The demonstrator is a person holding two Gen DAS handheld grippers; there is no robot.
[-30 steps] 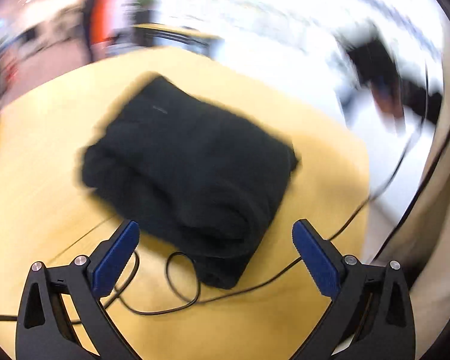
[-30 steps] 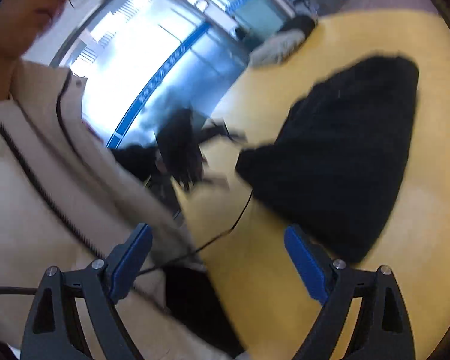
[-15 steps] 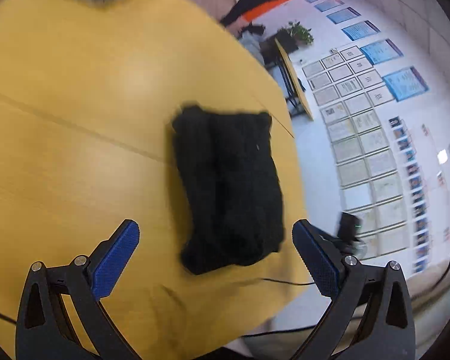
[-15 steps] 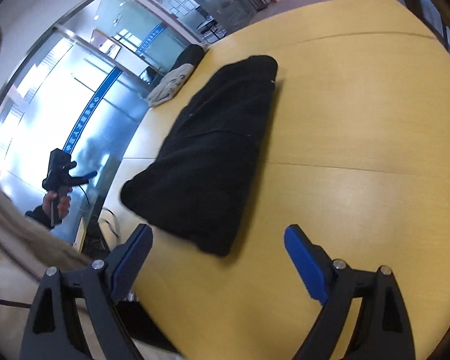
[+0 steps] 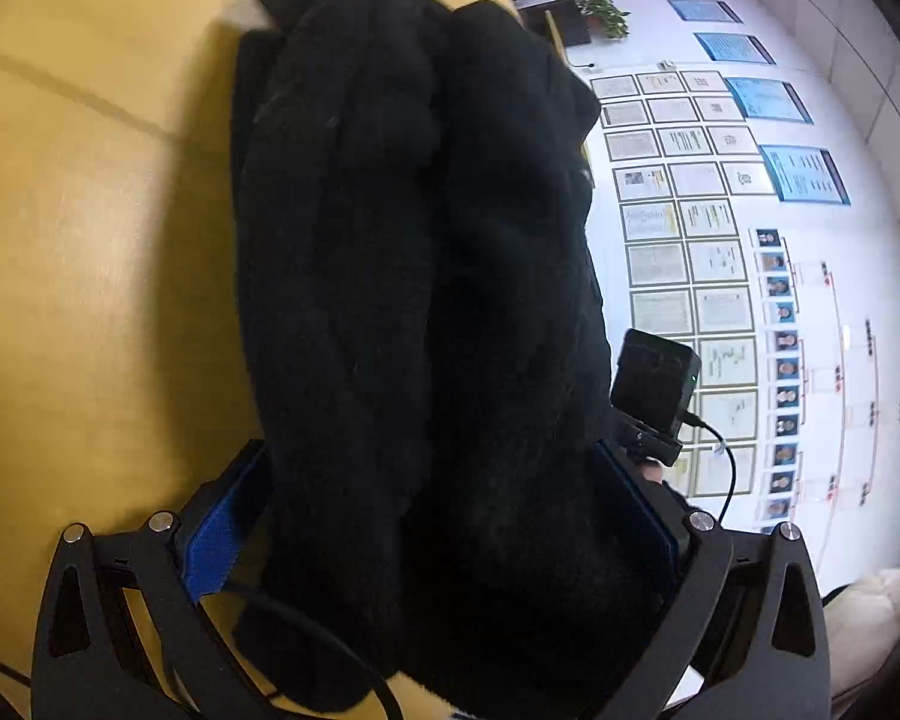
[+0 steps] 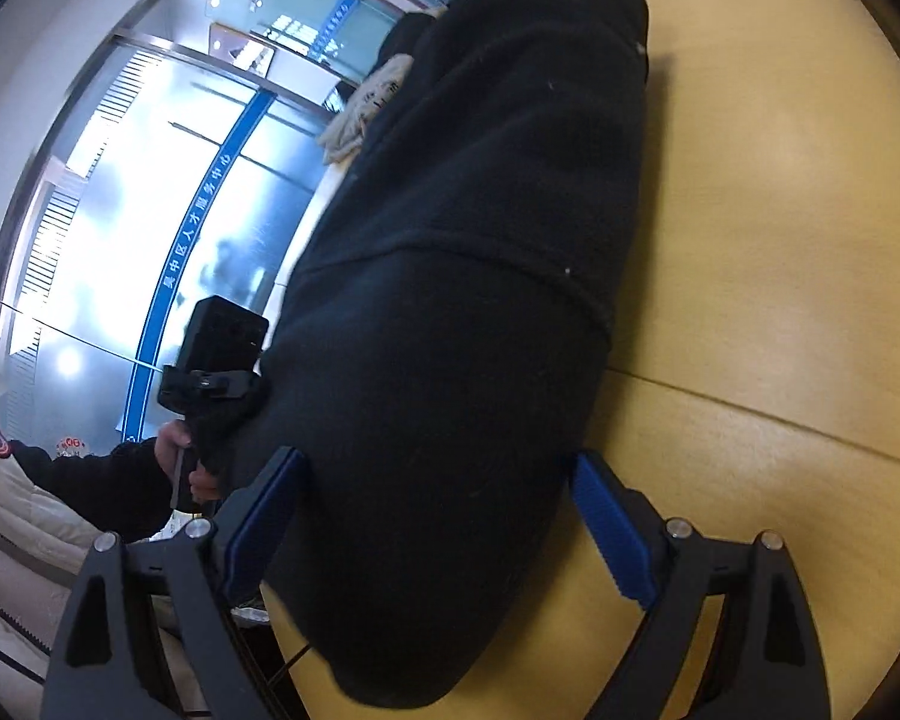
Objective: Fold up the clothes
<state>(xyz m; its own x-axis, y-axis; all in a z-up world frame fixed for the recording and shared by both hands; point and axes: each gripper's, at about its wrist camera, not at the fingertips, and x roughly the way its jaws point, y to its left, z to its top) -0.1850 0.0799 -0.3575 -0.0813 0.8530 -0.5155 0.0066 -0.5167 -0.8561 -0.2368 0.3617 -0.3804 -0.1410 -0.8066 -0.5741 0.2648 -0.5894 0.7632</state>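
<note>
With each gripper straddling one end of the folded garment (image 5: 426, 312) on the table (image 5: 90, 228), the final fold or lift appears in hand. Left gripper (image 5: 444, 516) and right gripper (image 6: 438, 516) stand spread, unclenched, cloth at 12 o'clock. Next: clench both together. No containers visible.

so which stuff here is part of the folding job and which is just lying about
Part of the job:
- black garment, folded into a bundle
- left gripper, straddling one end of it
- right gripper, straddling the other end

Just lying about:
- light cloth behind the bundle
- black cable
- yellow table
</note>
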